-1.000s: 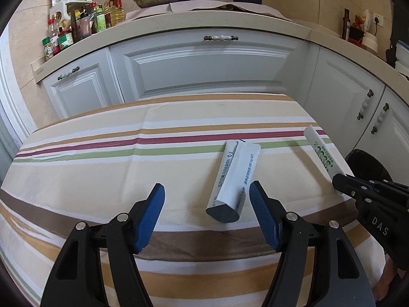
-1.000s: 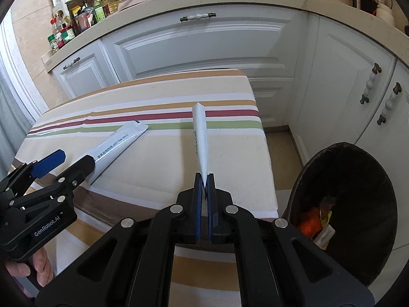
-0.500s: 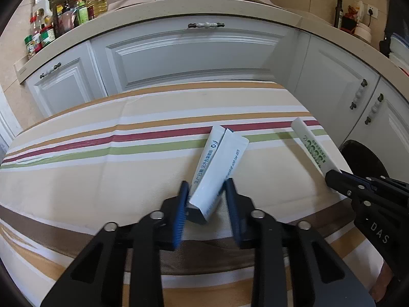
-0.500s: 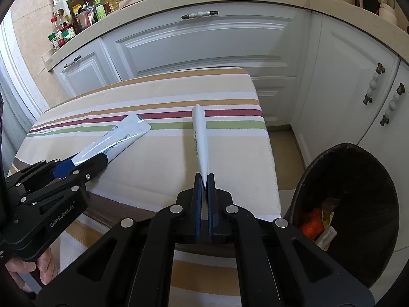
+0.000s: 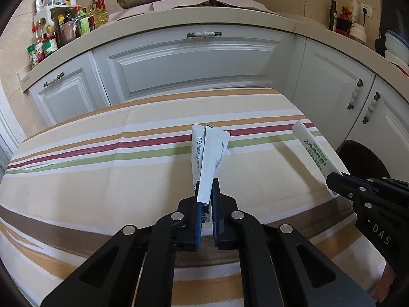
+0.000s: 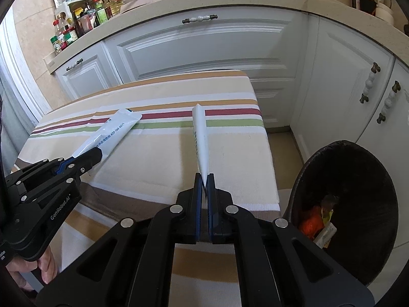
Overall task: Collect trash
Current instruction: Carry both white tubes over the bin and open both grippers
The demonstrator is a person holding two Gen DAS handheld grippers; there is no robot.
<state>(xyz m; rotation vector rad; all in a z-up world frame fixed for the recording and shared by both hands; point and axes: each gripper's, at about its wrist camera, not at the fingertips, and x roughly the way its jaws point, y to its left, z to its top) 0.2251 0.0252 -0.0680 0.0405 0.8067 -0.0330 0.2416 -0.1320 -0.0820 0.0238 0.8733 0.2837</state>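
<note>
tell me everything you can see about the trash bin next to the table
The trash bin is round and lined with a black bag. It stands on the floor off the table's right edge, in front of the white cabinets, open, with no lid seen. Inside lie an orange scrap and some crumpled wrappers. Neither gripper touches it. The left wrist view shows only its dark rim.

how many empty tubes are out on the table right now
2. The blue-print tube is pinched in the left claw, over the striped tablecloth. The green-print tube is pinched in the right claw. More trash sits in the bin.
</note>
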